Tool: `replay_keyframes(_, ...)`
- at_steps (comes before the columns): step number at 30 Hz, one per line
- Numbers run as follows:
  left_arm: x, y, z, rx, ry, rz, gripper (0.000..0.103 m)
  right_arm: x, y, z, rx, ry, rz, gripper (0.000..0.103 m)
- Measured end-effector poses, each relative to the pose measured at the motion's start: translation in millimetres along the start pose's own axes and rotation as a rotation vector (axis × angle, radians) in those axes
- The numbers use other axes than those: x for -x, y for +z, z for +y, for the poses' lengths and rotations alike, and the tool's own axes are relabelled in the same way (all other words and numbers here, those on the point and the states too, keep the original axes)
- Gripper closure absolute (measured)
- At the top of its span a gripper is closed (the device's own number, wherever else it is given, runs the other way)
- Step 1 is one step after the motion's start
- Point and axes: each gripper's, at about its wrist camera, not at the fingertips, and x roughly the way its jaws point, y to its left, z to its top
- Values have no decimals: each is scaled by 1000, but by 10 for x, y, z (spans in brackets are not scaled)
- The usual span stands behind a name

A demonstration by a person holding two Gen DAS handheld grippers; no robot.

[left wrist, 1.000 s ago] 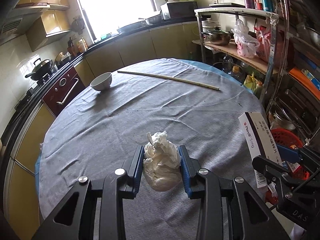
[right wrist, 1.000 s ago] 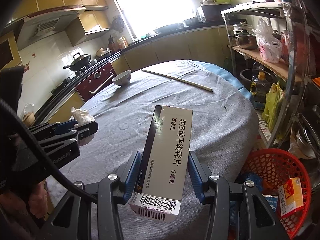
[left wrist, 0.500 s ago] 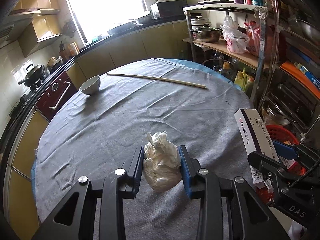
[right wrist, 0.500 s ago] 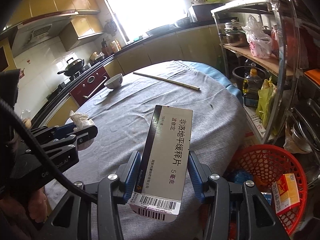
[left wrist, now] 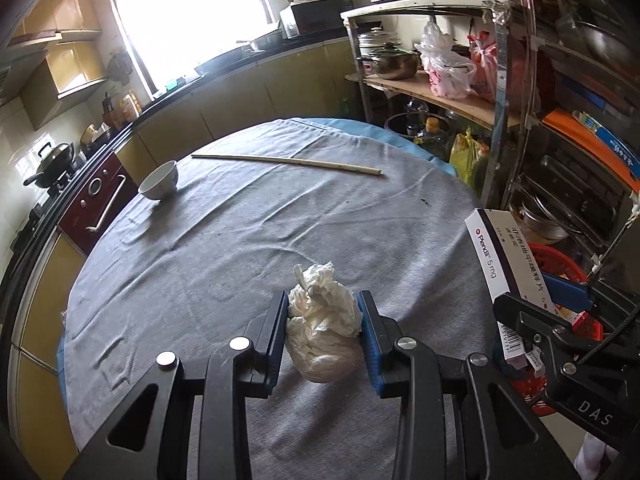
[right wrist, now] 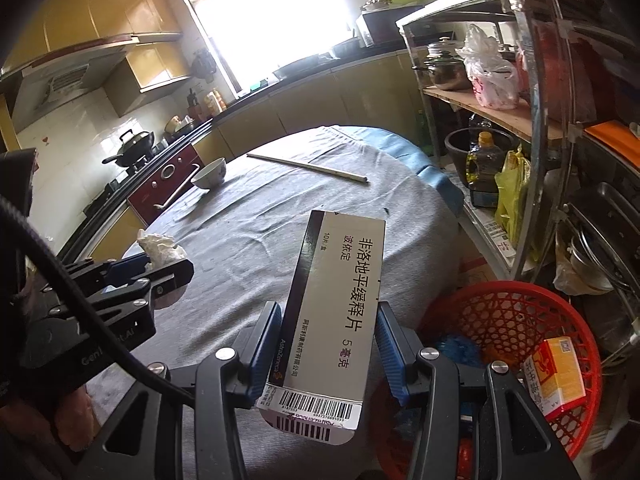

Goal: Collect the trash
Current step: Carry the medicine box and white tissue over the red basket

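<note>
My left gripper [left wrist: 322, 312] is shut on a crumpled white tissue wad [left wrist: 322, 332] and holds it above the grey tablecloth [left wrist: 240, 240]. My right gripper [right wrist: 328, 316] is shut on a white and purple medicine box [right wrist: 340, 300], held near the table's right edge. The right gripper with the box [left wrist: 504, 260] shows at the right of the left wrist view. The left gripper with the tissue [right wrist: 160, 246] shows at the left of the right wrist view. A red mesh trash basket [right wrist: 500, 316] stands on the floor at the lower right, holding a yellow and orange box [right wrist: 556, 372].
A white bowl [left wrist: 159, 181] and a long wooden stick [left wrist: 286, 162] lie at the far side of the table. A metal shelf rack [right wrist: 532, 120] with pots, bags and bottles stands to the right. Kitchen counters and a stove run behind and to the left.
Both grippers have moved back and to the right with their loads. The red basket now shows larger and closer in the right wrist view.
</note>
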Motion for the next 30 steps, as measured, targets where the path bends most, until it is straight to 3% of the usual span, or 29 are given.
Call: replay_keyframes(30, -127, 201, -904, -150, -96, 20, 67, 338, -74, -943, -173, -114, -37, 52)
